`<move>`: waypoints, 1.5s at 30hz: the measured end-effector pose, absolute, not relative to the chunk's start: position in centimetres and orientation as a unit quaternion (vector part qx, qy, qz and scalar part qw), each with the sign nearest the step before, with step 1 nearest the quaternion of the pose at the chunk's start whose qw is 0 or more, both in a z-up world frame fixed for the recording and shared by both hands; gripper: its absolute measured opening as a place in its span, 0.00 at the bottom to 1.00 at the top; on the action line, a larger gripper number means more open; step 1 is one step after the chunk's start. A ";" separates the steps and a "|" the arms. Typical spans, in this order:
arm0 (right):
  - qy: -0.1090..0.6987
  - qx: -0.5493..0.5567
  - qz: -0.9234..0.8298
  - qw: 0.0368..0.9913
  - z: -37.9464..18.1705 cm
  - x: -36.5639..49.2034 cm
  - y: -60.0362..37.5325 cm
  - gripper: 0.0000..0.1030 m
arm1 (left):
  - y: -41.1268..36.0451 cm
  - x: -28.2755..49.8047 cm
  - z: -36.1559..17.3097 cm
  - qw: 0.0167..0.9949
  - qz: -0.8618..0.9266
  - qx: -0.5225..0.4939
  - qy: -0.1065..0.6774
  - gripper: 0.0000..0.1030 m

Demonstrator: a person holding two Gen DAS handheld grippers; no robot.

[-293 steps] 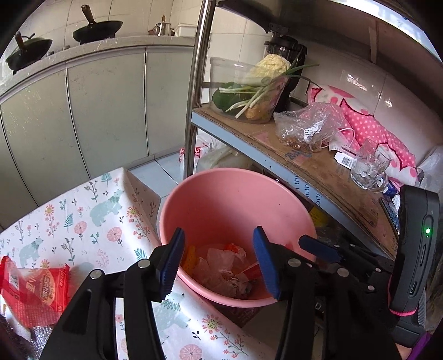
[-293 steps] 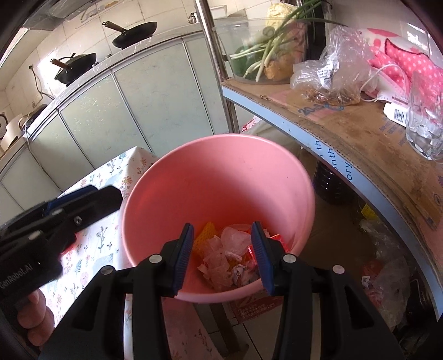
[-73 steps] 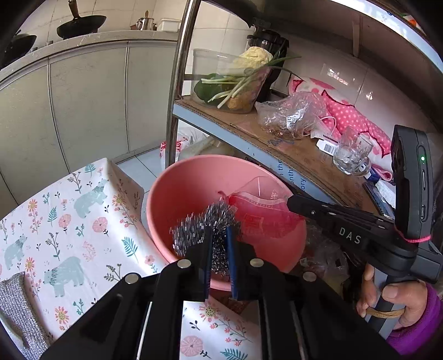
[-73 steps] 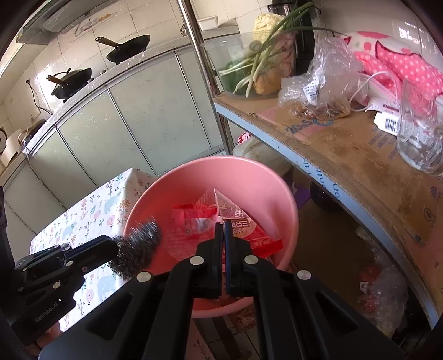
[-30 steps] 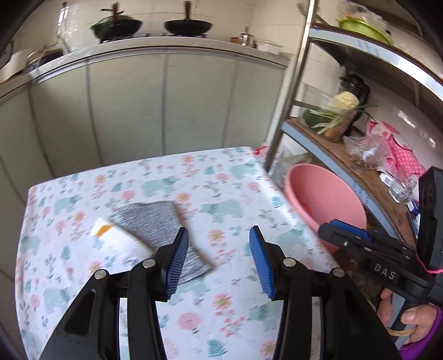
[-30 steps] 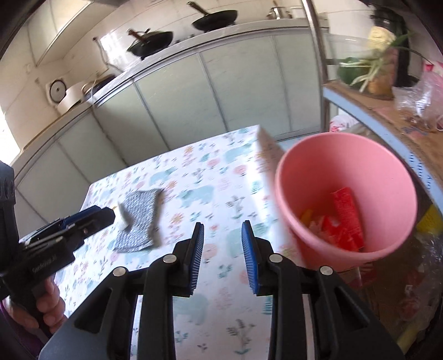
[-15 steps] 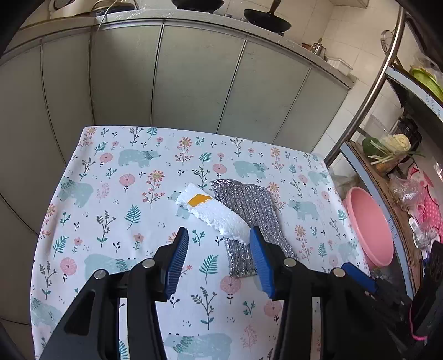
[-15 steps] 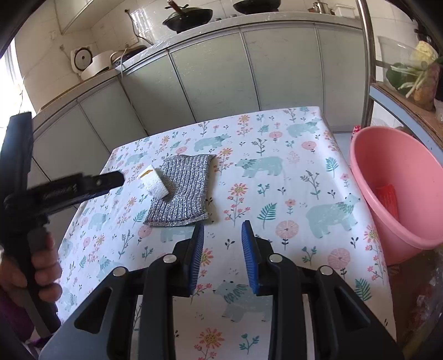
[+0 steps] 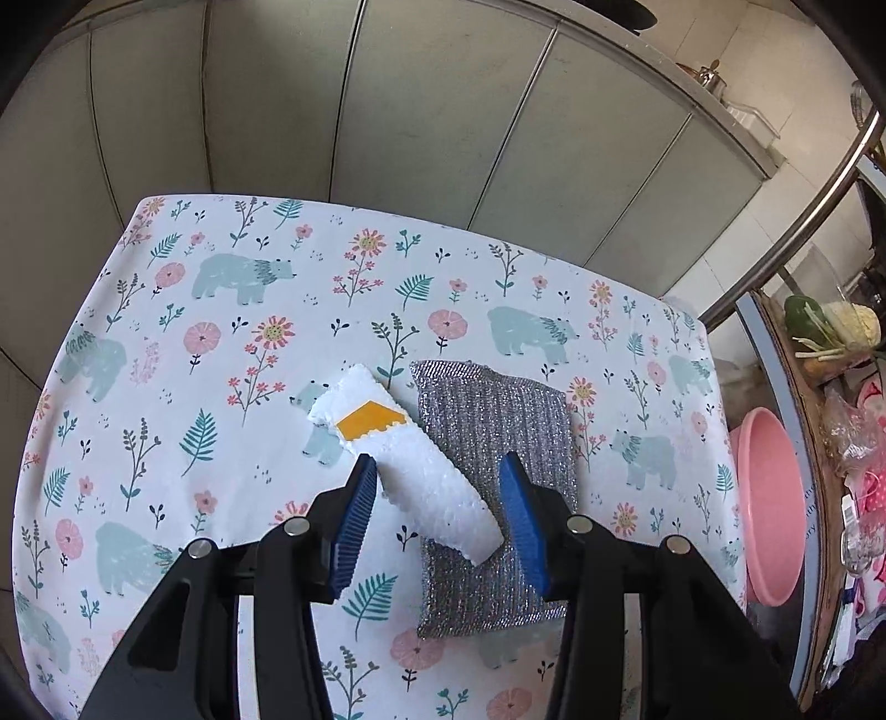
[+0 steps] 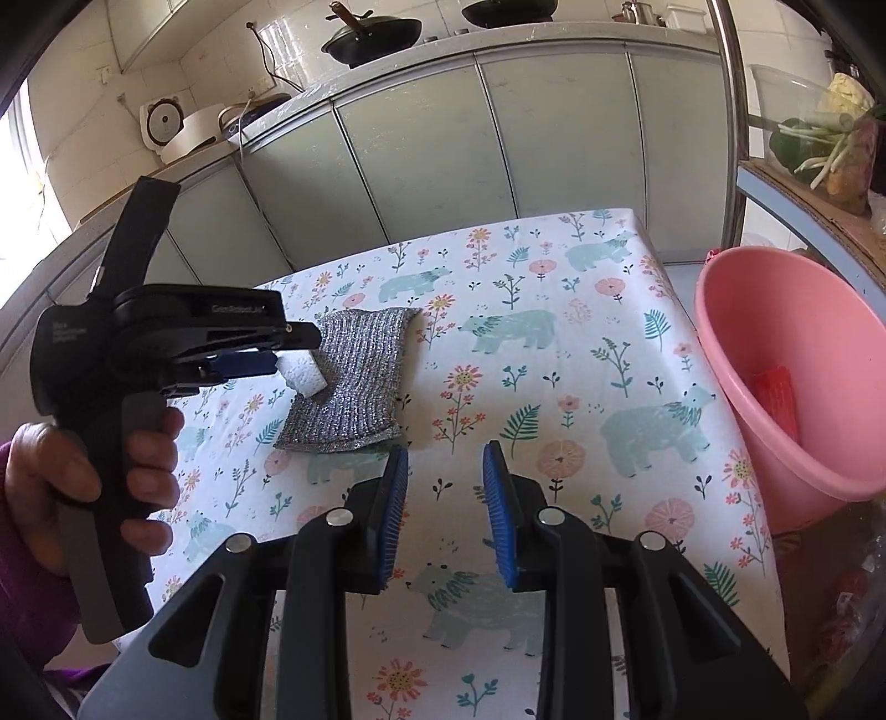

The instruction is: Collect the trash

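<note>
A white foam strip [image 9: 410, 465] with an orange patch lies on the floral tablecloth [image 9: 221, 332], partly over a silver-grey scouring cloth [image 9: 498, 437]. My left gripper [image 9: 440, 518] is open, its jaws on either side of the strip's near end, not closed on it. In the right wrist view the strip [image 10: 303, 375] shows just past the left gripper [image 10: 277, 354], on the cloth [image 10: 354, 376]. My right gripper [image 10: 446, 509] is open and empty above the tablecloth [image 10: 581, 354], nearer than the cloth. The pink bucket [image 10: 775, 354] at the table's right edge holds red wrappers.
The bucket also shows at the right in the left wrist view [image 9: 772, 504]. A metal rack [image 10: 803, 183] with vegetables stands behind it. Grey cabinet doors [image 9: 387, 111] lie beyond the table's far edge. Pans [image 10: 371, 30] sit on the counter.
Both grippers have moved from the bucket back over the table. In the last half second my left gripper came down around the white strip's near end.
</note>
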State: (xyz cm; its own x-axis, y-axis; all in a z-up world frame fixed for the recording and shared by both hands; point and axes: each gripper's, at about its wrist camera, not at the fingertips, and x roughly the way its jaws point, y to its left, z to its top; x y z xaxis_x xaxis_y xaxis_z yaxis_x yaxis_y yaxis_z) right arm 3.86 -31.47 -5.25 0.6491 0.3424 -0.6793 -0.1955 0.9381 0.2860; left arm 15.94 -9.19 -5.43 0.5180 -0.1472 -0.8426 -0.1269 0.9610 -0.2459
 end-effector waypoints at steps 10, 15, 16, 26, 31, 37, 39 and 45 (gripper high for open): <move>0.397 0.089 0.160 0.899 -5.4 4.0 -30.8 0.28 | -8.0 16.5 -6.2 0.856 -0.002 -0.140 0.497 0.35; 0.410 0.093 0.183 0.888 -5.2 4.7 -29.7 0.28 | -6.1 14.0 -5.1 0.867 -0.016 -0.131 0.480 0.31; 0.413 0.093 0.186 0.887 -5.1 5.0 -29.4 0.28 | -5.5 13.2 -4.8 0.871 -0.018 -0.124 0.475 0.31; 0.457 0.095 0.177 0.866 -6.0 8.6 -26.6 0.37 | -0.2 6.6 -3.6 0.885 -0.032 -0.062 0.460 0.32; 0.475 0.090 0.164 0.860 -6.9 9.7 -24.8 0.37 | 0.6 5.6 -4.4 0.882 -0.057 -0.068 0.463 0.32; 0.475 0.099 0.160 0.860 -6.1 9.1 -24.8 0.07 | 0.7 5.3 -5.4 0.874 -0.083 -0.074 0.472 0.33; 0.480 0.104 0.164 0.856 -5.3 8.6 -25.6 0.07 | 0.5 5.3 -5.5 0.873 -0.092 -0.071 0.473 0.36; 0.469 0.106 0.147 0.865 -2.9 5.9 -28.9 0.07 | 0.7 5.4 -5.3 0.867 -0.103 -0.069 0.482 0.40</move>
State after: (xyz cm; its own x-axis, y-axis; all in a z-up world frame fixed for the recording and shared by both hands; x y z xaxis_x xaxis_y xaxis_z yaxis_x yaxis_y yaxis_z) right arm 5.94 -28.95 -2.90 0.5174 0.3541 -0.7790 -0.1546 0.9341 0.3219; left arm 5.41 0.65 -5.29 0.5138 -0.2454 -0.8221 0.1125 0.9692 -0.2190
